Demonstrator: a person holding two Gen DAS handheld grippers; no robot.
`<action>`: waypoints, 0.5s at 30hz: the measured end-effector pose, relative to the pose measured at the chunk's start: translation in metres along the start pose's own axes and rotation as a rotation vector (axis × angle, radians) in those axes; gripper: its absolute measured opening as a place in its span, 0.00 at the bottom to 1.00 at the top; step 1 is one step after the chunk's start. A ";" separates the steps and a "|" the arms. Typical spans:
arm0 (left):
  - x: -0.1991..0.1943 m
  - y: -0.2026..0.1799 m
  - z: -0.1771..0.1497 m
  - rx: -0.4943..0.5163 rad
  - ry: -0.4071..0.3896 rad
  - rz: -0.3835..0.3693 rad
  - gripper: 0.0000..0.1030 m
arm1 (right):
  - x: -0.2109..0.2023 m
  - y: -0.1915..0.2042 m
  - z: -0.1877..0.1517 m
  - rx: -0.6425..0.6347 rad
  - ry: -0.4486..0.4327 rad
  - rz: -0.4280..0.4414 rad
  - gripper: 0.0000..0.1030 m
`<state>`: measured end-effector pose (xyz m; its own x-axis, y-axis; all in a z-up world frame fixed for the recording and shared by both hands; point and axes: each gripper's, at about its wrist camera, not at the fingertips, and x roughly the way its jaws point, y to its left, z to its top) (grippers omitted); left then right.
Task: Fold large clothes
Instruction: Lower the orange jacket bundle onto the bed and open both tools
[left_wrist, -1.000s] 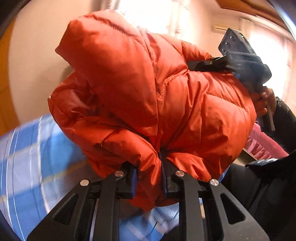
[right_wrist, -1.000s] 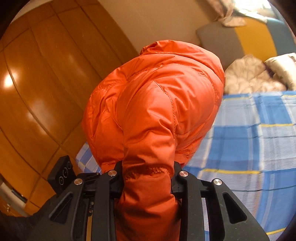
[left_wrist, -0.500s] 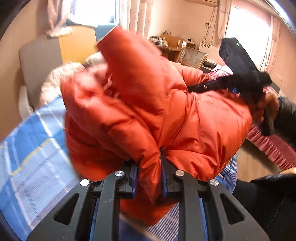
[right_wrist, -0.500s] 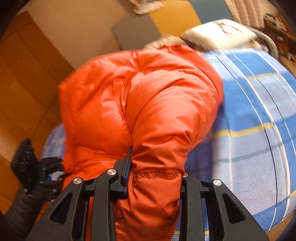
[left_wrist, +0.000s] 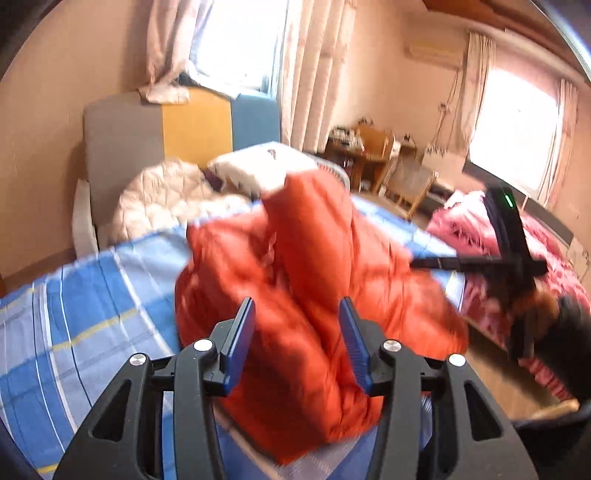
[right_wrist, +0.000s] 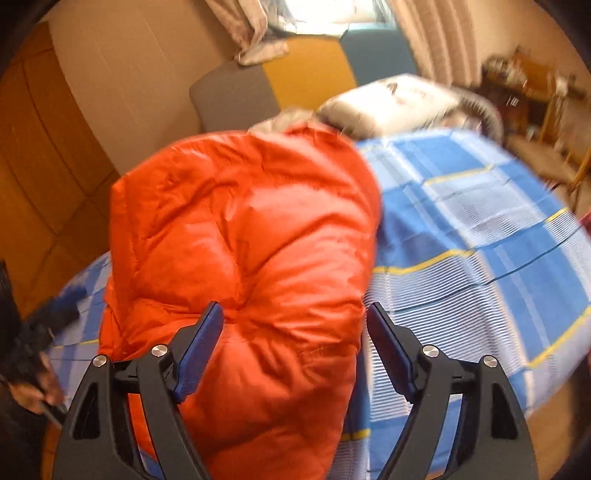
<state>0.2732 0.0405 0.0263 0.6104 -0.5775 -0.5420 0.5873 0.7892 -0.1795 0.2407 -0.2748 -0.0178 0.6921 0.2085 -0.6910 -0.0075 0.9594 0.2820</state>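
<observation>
An orange puffer jacket (left_wrist: 314, 295) lies bunched on the blue plaid bed sheet (left_wrist: 92, 314). My left gripper (left_wrist: 297, 332) has its jaws opening; a fold of the jacket stands between the blue pads, which no longer pinch it. In the right wrist view the jacket (right_wrist: 240, 251) fills the middle. My right gripper (right_wrist: 295, 336) is also opening its jaws wide around a padded edge, with a gap on the right side. The right gripper (left_wrist: 509, 254) shows in the left wrist view at the jacket's far right, held by a hand. All is blurred by motion.
A white pillow (left_wrist: 258, 166) and a cream quilt (left_wrist: 162, 199) lie at the head of the bed against a grey, yellow and blue headboard (left_wrist: 199, 122). A pink bedspread (left_wrist: 517, 240) lies to the right, wooden furniture (left_wrist: 369, 147) beyond. A wooden wardrobe (right_wrist: 44, 166) stands to the left.
The jacket came down from hanging in the air onto the bed. Both grippers went from pinching it to jaws spread apart around it.
</observation>
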 end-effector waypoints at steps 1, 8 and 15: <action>0.005 -0.001 0.010 0.001 -0.006 -0.008 0.53 | -0.009 0.007 -0.003 -0.018 -0.023 -0.009 0.77; 0.076 -0.013 0.042 0.013 0.101 -0.010 0.60 | -0.025 0.048 -0.029 -0.155 -0.045 -0.038 0.77; 0.087 -0.008 0.026 -0.004 0.131 0.004 0.13 | -0.018 0.064 -0.052 -0.167 0.000 -0.071 0.77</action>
<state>0.3351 -0.0209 0.0017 0.5379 -0.5425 -0.6452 0.5829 0.7923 -0.1802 0.1900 -0.2073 -0.0222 0.6954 0.1394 -0.7049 -0.0788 0.9899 0.1180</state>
